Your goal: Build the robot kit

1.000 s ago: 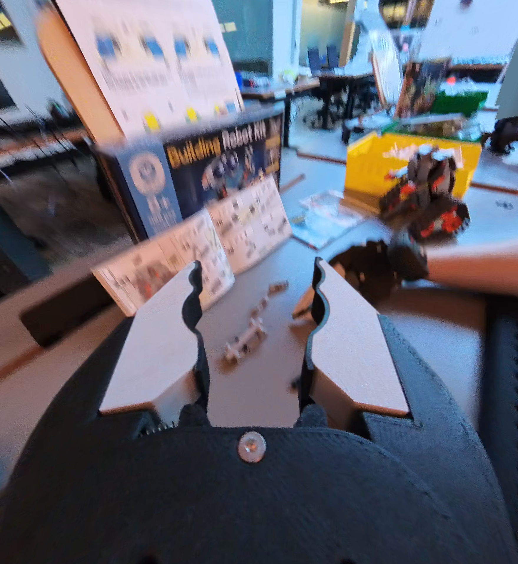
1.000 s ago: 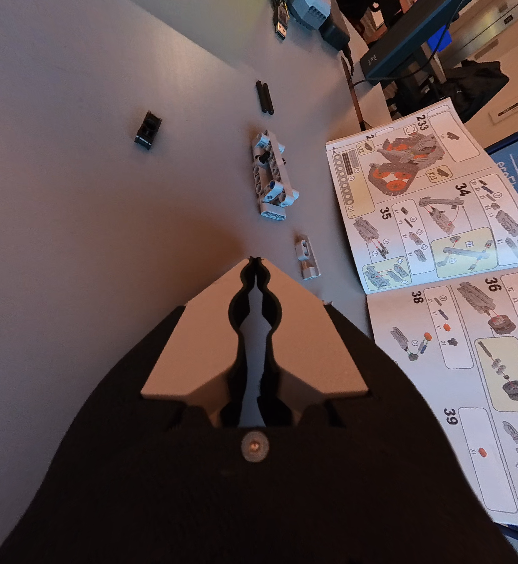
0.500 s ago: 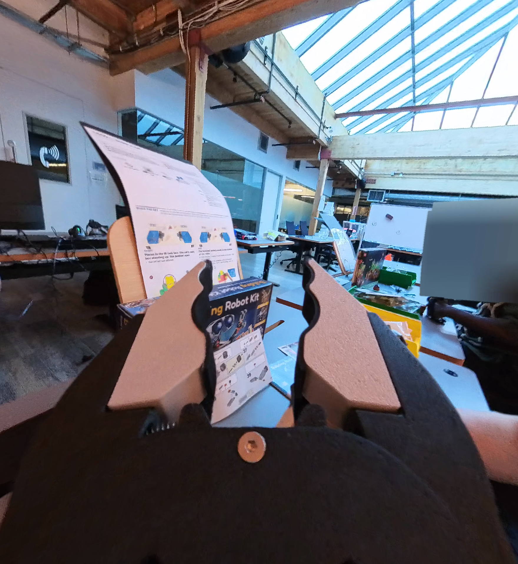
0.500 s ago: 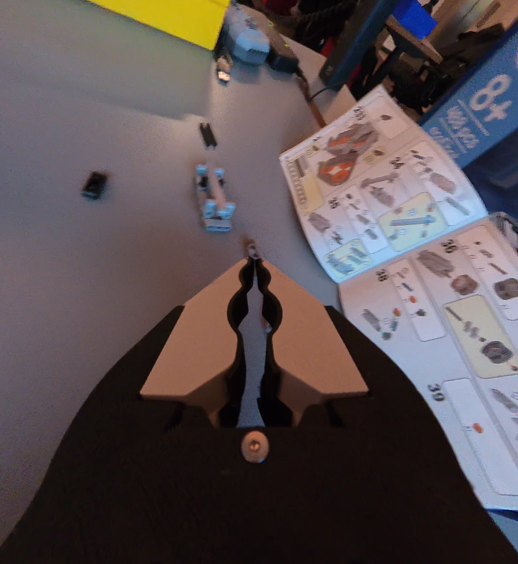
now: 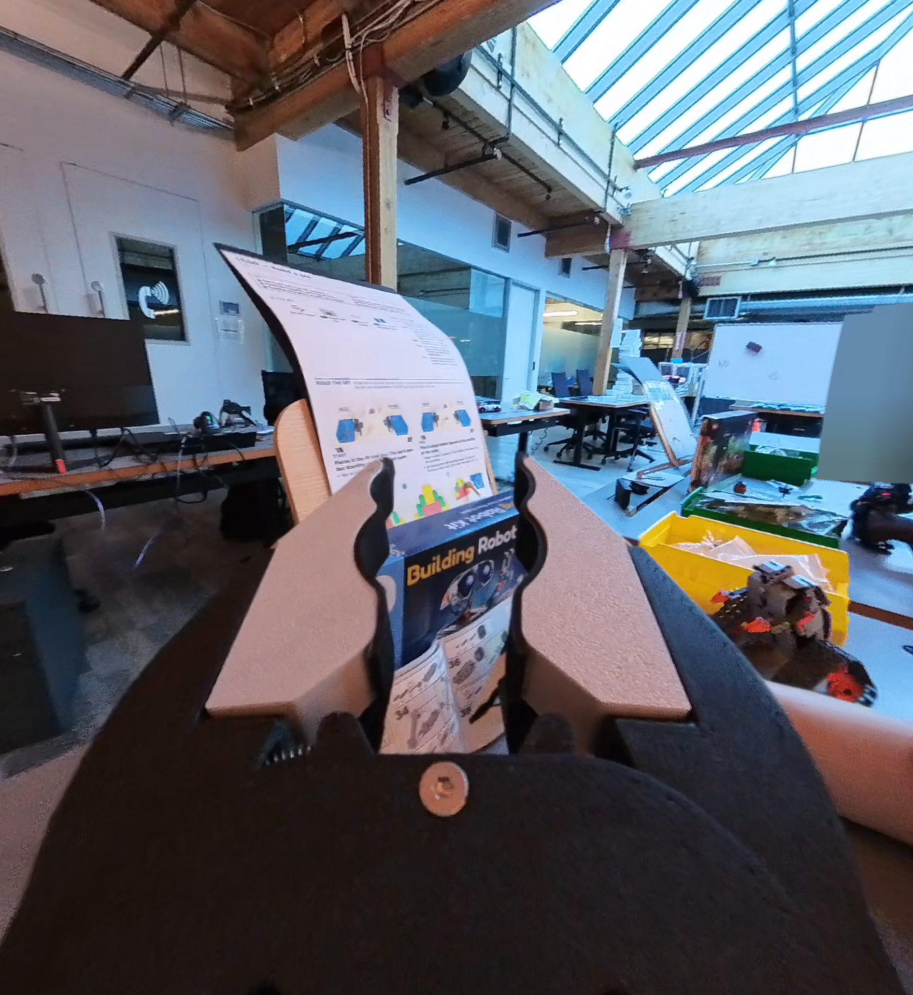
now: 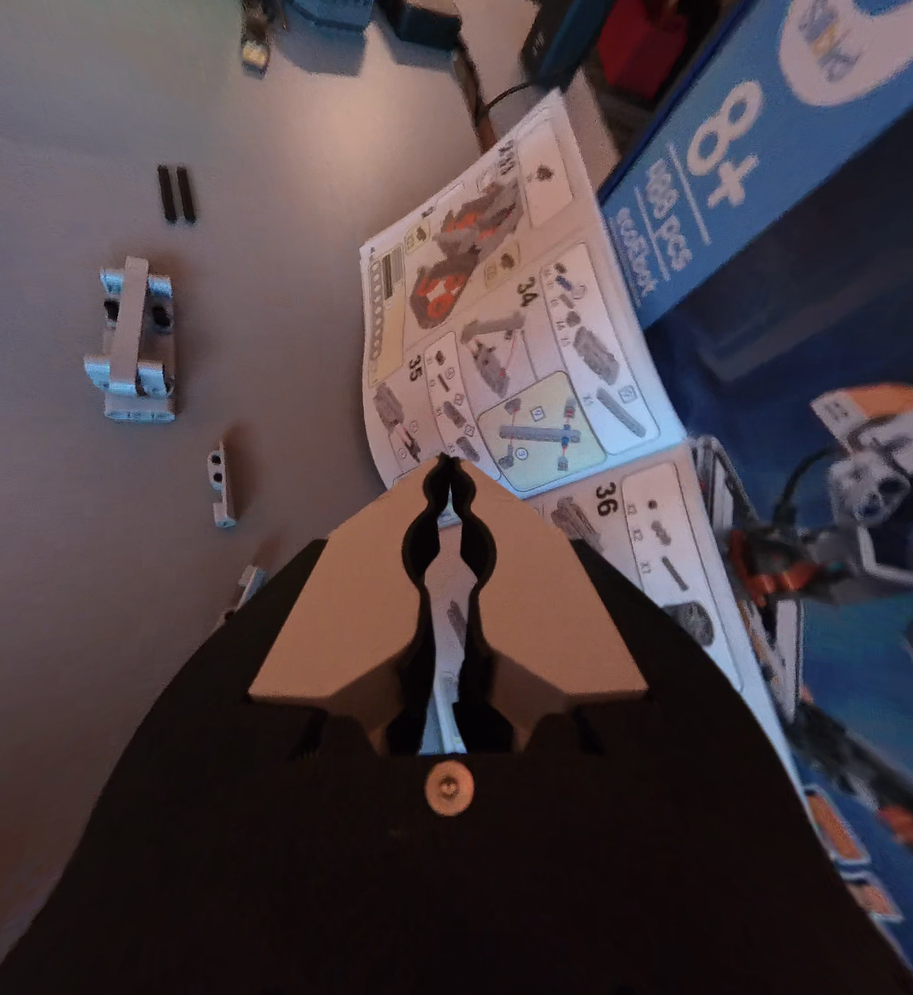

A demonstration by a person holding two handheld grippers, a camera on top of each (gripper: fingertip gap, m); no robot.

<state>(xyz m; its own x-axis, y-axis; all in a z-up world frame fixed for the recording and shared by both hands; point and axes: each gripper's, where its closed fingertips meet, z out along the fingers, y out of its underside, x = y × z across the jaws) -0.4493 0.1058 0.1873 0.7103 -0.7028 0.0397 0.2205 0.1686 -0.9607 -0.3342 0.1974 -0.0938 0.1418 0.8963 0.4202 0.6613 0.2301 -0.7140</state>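
Both tools are empty: the left tool [image 5: 451, 474], jaws apart, is raised level and faces the blue kit box [image 5: 457, 570] propped behind the instruction booklet [image 6: 503, 344], while the right tool [image 6: 446, 463], tips together on nothing, hangs over that booklet's near edge. Booklet and box lean upright for reading, and the grey brick assembly [image 6: 134, 339], a small grey connector [image 6: 221, 484] and two black pins [image 6: 176, 193] lie apart on the table [image 6: 67, 134] for easy picking.

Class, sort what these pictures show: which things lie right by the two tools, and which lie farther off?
By the tools: left tool, open, facing kit box; right tool, shut, over instruction booklet; small grey piece.
Farther off: grey assembly; two black pins; yellow bin; black-and-red model.
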